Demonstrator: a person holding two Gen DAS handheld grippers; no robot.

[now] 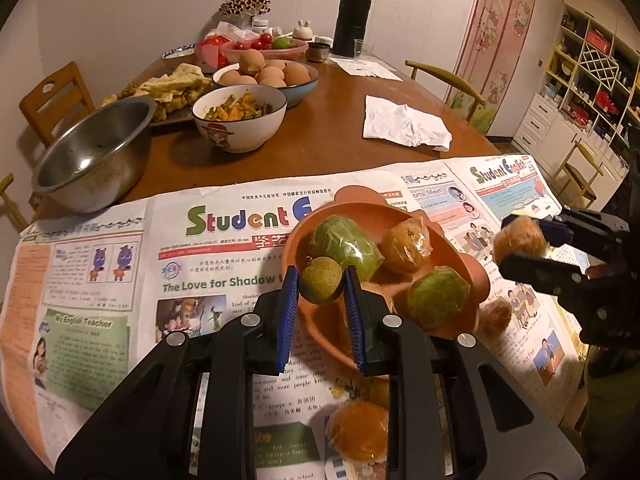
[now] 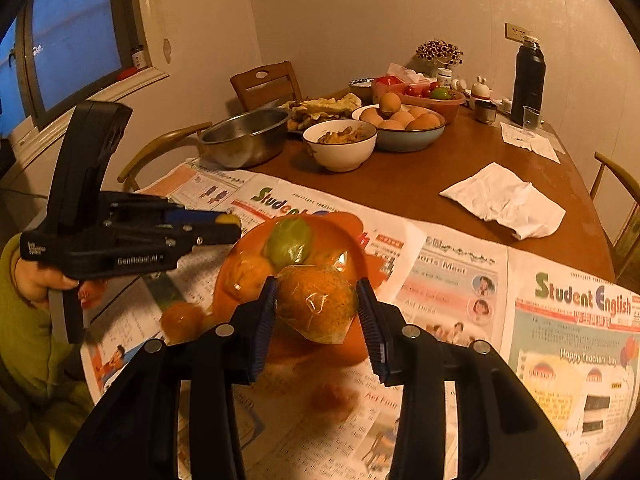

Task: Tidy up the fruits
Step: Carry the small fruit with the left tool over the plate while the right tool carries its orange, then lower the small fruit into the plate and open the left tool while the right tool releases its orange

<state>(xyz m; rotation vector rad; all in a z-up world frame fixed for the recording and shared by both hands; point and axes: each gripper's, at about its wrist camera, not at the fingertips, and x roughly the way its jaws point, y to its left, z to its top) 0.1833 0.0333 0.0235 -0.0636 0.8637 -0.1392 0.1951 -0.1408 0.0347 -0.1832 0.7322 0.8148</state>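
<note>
We see the left gripper (image 1: 321, 285) clamped on a small green-brown fruit (image 1: 321, 285) above the near-left rim of the orange bowl (image 1: 316, 338), w/ wrapped green & orange fruits inside. Right of it, the right gripper (image 2: 317, 309) grips a plastic-wrapped orange fruit (image 2: 317, 309) over the bowl's near edge. Newspaper (image 1: 100, 280) lies underneath.

A plastic-wrapped orange fruit (image 2: 316, 304) is clamped in the right hand-held gripper (image 2: 320, 312) above the orange plate (image 2: 352, 224), while the left hand-held gripper (image 2: 228, 224) is held over the newspaper-covered tabletop (image 2: 400, 184)
</note>
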